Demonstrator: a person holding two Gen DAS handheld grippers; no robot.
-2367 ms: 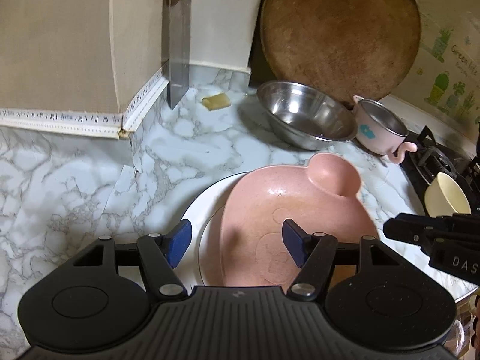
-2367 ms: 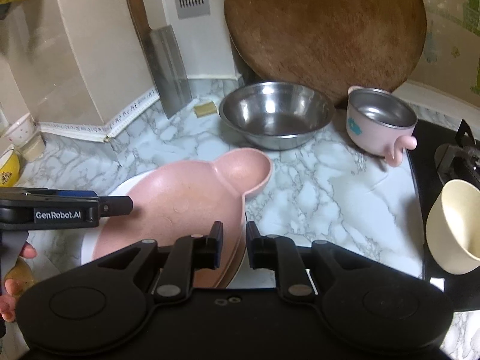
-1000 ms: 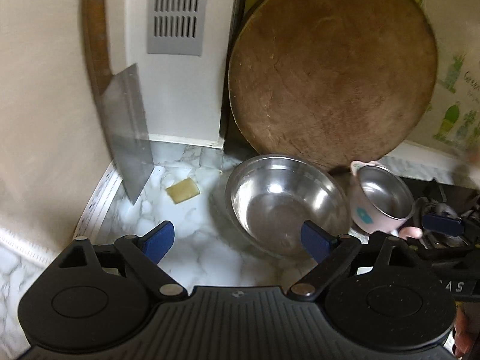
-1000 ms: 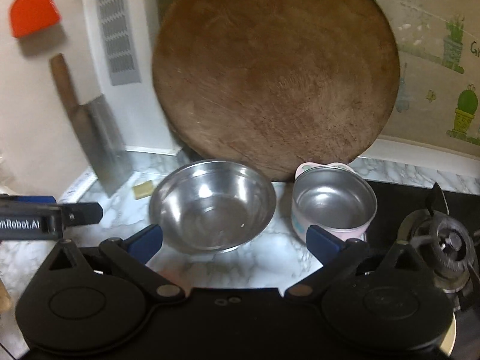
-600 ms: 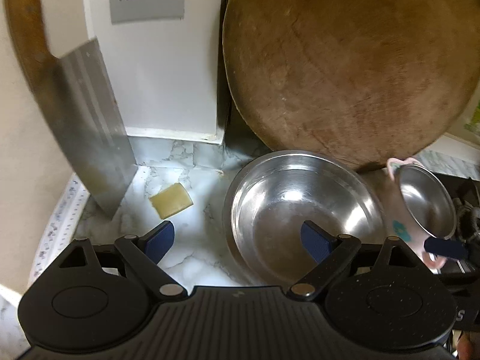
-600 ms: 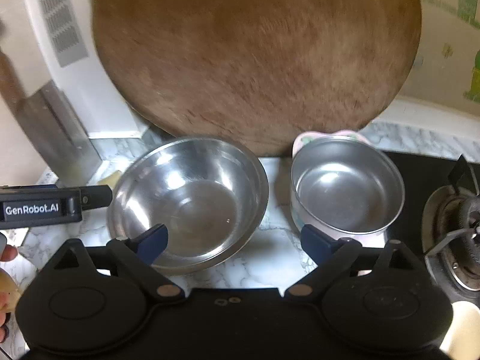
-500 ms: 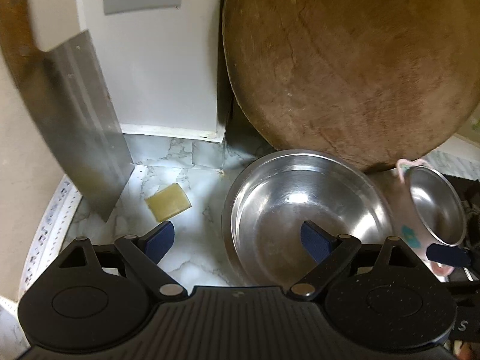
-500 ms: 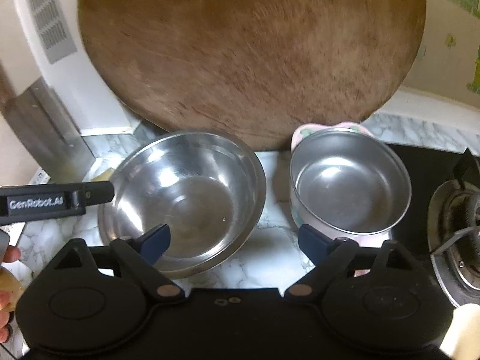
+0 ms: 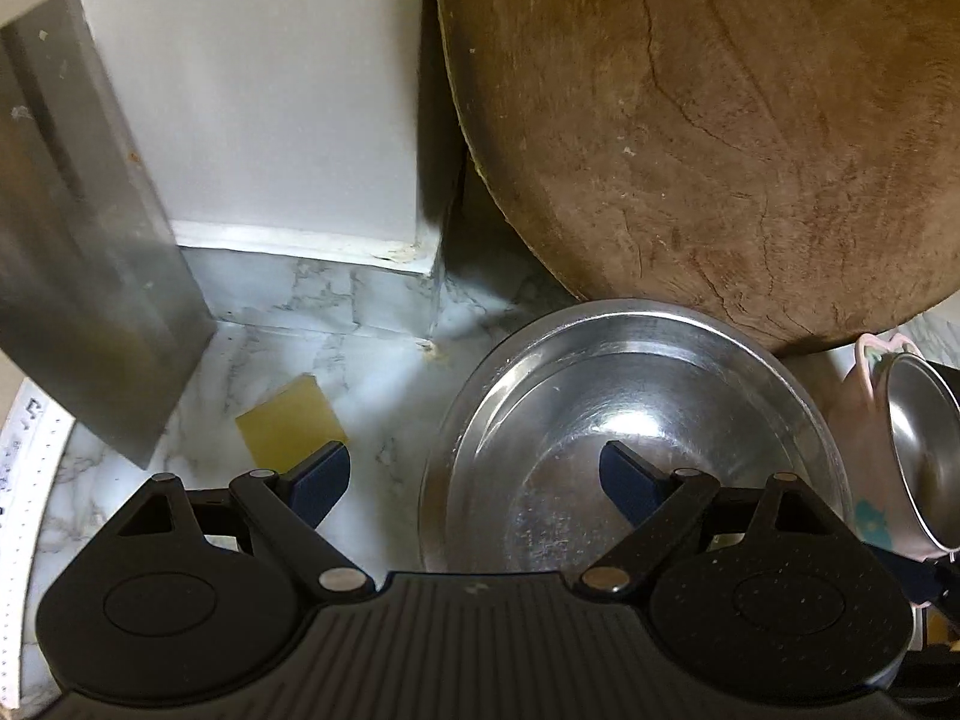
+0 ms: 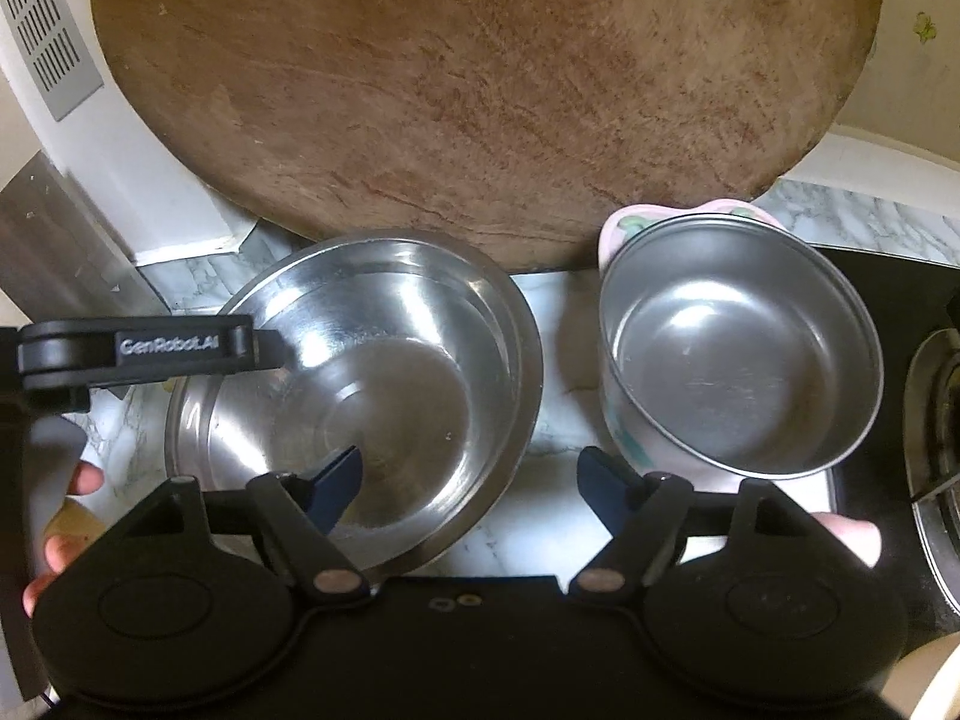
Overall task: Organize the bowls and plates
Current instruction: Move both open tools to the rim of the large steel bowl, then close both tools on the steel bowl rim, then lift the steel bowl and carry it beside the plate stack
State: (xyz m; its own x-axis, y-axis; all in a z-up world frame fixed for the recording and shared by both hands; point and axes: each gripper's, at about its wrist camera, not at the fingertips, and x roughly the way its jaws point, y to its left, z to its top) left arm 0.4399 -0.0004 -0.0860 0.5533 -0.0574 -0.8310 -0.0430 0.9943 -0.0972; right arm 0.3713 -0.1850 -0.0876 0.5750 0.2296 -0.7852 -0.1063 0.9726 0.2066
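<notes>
A steel bowl (image 9: 636, 420) (image 10: 384, 372) sits on the marble counter in front of a leaning board. My left gripper (image 9: 474, 483) is open and straddles the bowl's left rim, with one pad (image 9: 624, 480) inside and the other outside. In the right wrist view the left gripper (image 10: 270, 351) reaches over that same rim. My right gripper (image 10: 471, 483) straddles the bowl's right rim; its jaws are closing, and the pads stand clear of the metal. A pink cup with a steel lining (image 10: 738, 348) (image 9: 882, 450) stands just right of the bowl.
A big round wooden chopping board (image 10: 480, 90) (image 9: 750, 120) leans on the wall close behind the bowl. A cleaver blade (image 9: 78, 240) and a small yellow block (image 9: 291, 420) are at the left. A gas burner (image 10: 936, 420) lies at the right.
Both grippers have come forward and down onto the steel bowl, one at each side of its rim. The right jaws have narrowed. The pink and white plates have left view.
</notes>
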